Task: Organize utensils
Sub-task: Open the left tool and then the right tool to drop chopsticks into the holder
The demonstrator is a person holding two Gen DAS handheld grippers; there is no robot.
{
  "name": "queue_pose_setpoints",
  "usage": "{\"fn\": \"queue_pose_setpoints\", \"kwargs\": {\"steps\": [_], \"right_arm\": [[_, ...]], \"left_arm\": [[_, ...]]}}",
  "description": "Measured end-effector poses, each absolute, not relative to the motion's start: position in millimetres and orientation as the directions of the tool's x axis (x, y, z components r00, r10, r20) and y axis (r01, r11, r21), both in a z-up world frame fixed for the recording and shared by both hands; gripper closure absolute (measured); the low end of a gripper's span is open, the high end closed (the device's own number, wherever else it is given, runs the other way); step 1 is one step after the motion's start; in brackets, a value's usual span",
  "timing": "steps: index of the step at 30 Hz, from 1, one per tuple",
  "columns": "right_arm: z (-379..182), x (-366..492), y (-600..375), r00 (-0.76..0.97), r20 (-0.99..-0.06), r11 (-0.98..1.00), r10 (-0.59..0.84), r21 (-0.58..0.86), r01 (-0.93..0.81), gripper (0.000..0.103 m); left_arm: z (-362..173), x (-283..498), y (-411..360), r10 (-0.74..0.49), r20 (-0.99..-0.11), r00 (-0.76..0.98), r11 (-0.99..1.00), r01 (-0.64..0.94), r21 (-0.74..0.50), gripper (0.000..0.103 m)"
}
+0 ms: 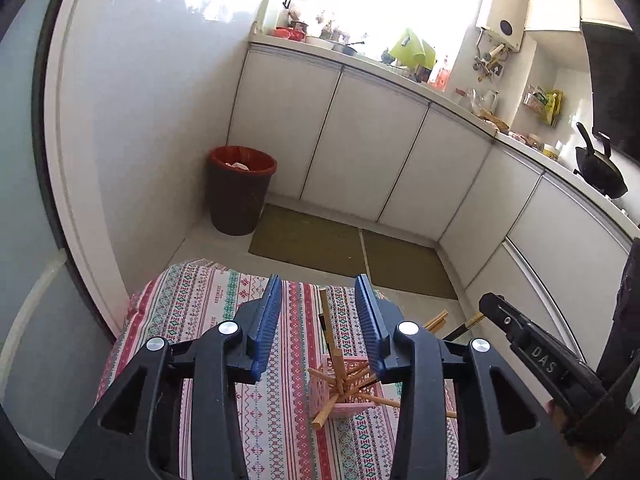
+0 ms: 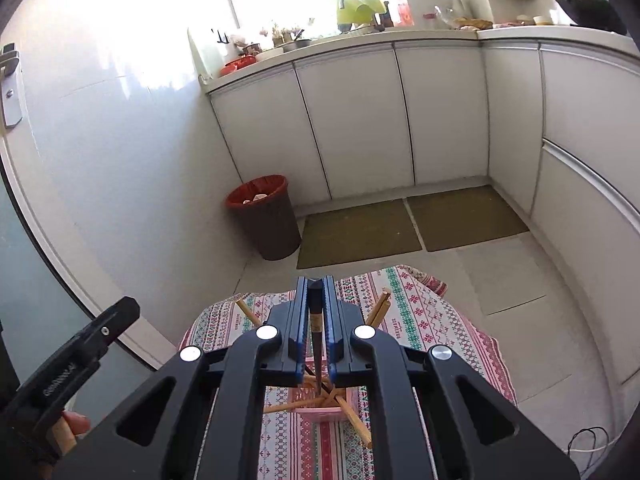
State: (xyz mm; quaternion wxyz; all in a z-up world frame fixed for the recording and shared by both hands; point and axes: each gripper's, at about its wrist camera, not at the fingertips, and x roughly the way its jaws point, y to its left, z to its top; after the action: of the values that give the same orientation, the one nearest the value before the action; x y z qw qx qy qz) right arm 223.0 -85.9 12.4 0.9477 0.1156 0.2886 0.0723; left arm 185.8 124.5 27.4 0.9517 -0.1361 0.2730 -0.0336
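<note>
A small pink slatted basket (image 1: 352, 404) (image 2: 320, 414) stands on the patterned tablecloth (image 1: 208, 312) (image 2: 432, 320). Several wooden chopsticks (image 1: 338, 364) (image 2: 354, 416) lean out of it in all directions. My left gripper (image 1: 319, 284) hovers over the basket with its blue pads apart. One wooden chopstick (image 1: 325, 312) rises between them without touching either pad. My right gripper (image 2: 316, 282) is shut on a dark chopstick (image 2: 315, 344), which points tip-down into the basket's mouth.
The cloth-covered table is small, with tiled floor beyond its far edge. A brown bin with a red liner (image 1: 240, 196) (image 2: 268, 216) stands by the wall, and two olive mats (image 2: 412, 224) lie before the white cabinets (image 2: 352, 120). The worktop above the cabinets is cluttered.
</note>
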Motion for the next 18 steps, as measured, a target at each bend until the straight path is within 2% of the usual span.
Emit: {"fn": "queue_pose_setpoints", "kwargs": {"steps": [4, 5, 7, 10, 11, 12, 15, 18], "right_arm": [[-6, 232, -77, 0.809, -0.553, 0.966, 0.201, 0.251, -0.068, 0.093], [-9, 232, -77, 0.810, -0.556, 0.969, 0.187, 0.240, -0.059, 0.079], [-10, 227, -80, 0.823, -0.547, 0.973, 0.157, 0.228, -0.034, 0.061], [-2, 212, -85, 0.831, -0.546, 0.981, 0.108, 0.193, -0.001, 0.061], [1, 206, -86, 0.834, -0.543, 0.984, 0.093, 0.180, 0.007, 0.061], [4, 197, -87, 0.838, -0.540, 0.987, 0.080, 0.162, 0.010, 0.061], [12, 171, -91, 0.845, -0.532, 0.991, 0.052, 0.129, 0.020, 0.057], [16, 142, -101, 0.840, -0.541, 0.990, 0.044, 0.135, 0.035, 0.052]], "left_arm": [[21, 188, 125, -0.119, -0.522, 0.844, 0.964, -0.027, -0.263, 0.060], [21, 187, 123, -0.086, -0.524, 0.847, 0.970, -0.048, -0.237, 0.060], [24, 180, 117, -0.006, -0.502, 0.865, 0.982, -0.089, -0.165, 0.060], [33, 163, 107, 0.086, -0.459, 0.884, 0.986, -0.141, -0.088, 0.058], [35, 156, 103, 0.100, -0.445, 0.890, 0.986, -0.149, -0.076, 0.052], [37, 149, 99, 0.117, -0.435, 0.893, 0.985, -0.160, -0.064, 0.042], [40, 124, 84, 0.153, -0.409, 0.900, 0.983, -0.181, -0.029, 0.028], [43, 101, 72, 0.159, -0.407, 0.899, 0.984, -0.176, -0.004, 0.019]]}}
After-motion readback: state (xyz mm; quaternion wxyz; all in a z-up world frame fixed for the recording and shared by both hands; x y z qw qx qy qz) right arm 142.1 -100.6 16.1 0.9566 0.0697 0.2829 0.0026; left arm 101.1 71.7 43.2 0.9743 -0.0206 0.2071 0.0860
